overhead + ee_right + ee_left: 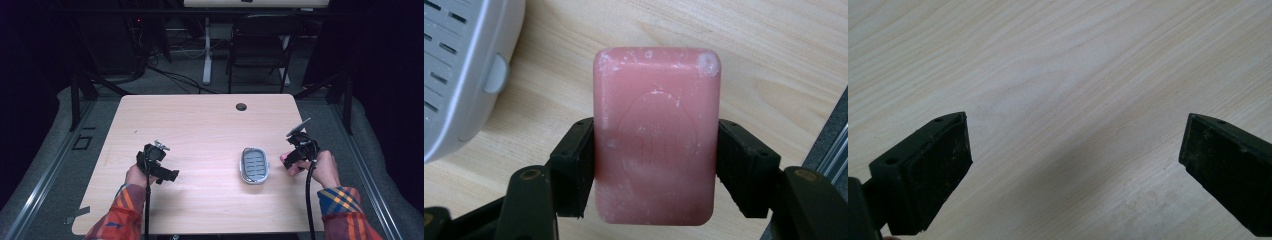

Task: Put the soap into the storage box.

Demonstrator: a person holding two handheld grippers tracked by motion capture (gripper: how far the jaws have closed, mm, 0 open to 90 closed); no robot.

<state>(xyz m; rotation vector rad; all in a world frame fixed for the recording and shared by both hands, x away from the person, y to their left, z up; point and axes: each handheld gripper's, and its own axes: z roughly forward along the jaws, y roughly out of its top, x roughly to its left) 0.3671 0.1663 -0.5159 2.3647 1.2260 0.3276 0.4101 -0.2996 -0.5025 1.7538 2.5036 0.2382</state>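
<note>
Pink soap bar [655,135], grey slotted soap dish [254,165], pale woodgrain table [200,120], plaid sleeves [117,220].

Pale wood-grain surface [200,120] with a round cable hole [241,107] at its far edge, grey carpeted floor [190,75], dark folding chair [260,47] beyond, white desk leg [207,55], loose cables [175,77], black surrounding dimness

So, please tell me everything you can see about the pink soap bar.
The pink soap bar is a rounded rectangle with an oval stamp pressed faintly into its face. It looks waxy, with whitish scuffs near the top corners. The right gripper is shut on it, the black pads pressing its two long sides, so it is held above the wooden table. The grey slotted soap dish lies beside it, not touching.
</note>
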